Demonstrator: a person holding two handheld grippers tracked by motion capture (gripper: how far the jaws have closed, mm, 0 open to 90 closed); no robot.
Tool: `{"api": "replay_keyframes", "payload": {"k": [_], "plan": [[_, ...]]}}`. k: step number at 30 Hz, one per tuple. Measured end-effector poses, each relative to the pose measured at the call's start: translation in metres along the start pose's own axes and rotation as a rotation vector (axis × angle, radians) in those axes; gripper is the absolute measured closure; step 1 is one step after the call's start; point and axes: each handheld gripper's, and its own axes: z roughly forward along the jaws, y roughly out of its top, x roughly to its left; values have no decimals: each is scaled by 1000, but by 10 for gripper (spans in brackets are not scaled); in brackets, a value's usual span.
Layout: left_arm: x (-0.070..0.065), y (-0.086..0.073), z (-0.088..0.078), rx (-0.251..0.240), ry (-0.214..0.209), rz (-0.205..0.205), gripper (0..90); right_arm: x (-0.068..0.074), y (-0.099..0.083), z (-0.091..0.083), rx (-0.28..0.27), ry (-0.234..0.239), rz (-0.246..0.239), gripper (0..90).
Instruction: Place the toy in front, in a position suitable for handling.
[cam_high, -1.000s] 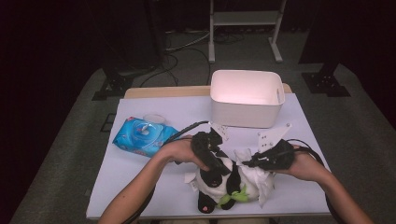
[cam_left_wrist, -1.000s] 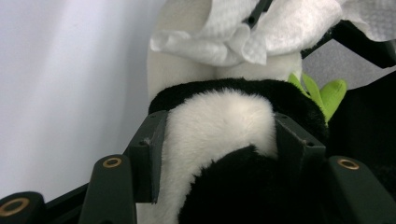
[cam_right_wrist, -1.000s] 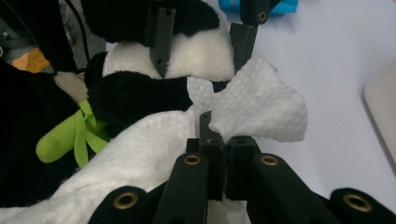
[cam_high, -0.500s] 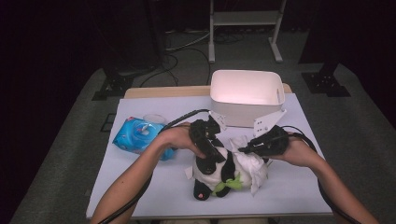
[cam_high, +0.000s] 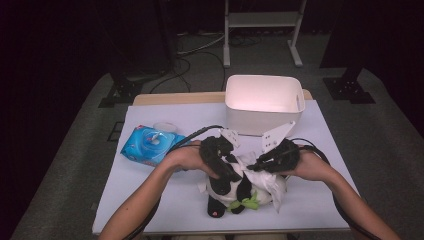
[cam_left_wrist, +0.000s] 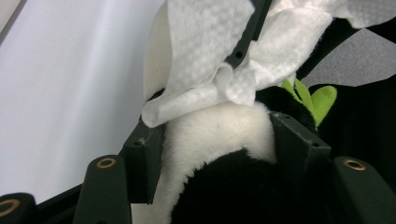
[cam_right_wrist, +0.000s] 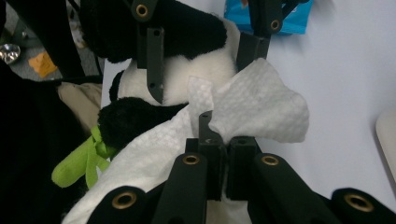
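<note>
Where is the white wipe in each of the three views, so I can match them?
High view: white wipe lies at lower centre-right, draped over the plush panda.
Left gripper view: top centre, over the panda's white fur.
Right gripper view: centre, pinched by the right gripper.
Shared landmark: the panda's green leaf.

No legible text, label, brand, number or sign is present. The blue wipes pack (cam_high: 150, 145) near my left hand carries printing, but it is too small and blurred for me to read. The same pack in my right gripper view shows a cropped edge, unreadable.
</note>
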Motion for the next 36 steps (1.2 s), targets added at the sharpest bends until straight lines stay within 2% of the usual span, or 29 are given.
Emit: {"api": "replay_keyframes", "payload": {"k": [3, 10, 14, 16, 18, 21, 23, 27, 31, 34, 36], "plan": [[-4, -3, -1, -11, 3, 4, 399, 1, -1, -4, 8, -5, -8, 865], [-11, -2, -1, -16, 9, 15, 398, 3, -16, -22, -9, -35, 37, 862], [-13, 0, -2, -11, 9, 14, 389, 8, -22, -22, -25, -32, 47, 863], [-15, 2, -3, 1, 26, 7, 346, 10, -24, -20, -26, -30, 49, 866], [-15, 4, -5, 23, 58, -4, 251, 12, -26, -20, -25, -26, 49, 866], [-15, 3, -5, 34, 38, -16, 238, 15, -27, -20, -24, -25, 57, 866], [-14, 2, -2, 50, 35, -30, 191, 16, -28, -20, -26, -18, 57, 865], [-10, -1, 7, 56, 16, -52, 176, 15, -28, -19, -29, -20, 48, 866], [-9, -2, 16, 61, -2, -53, 166, 17, -28, -18, -26, -19, 46, 865], [-7, -2, 24, 50, -30, -50, 175, 19, -28, -17, -27, -20, 36, 865], [-6, -1, 23, 38, -36, -51, 247, 20, -30, -17, -27, -23, 44, 865]]}}
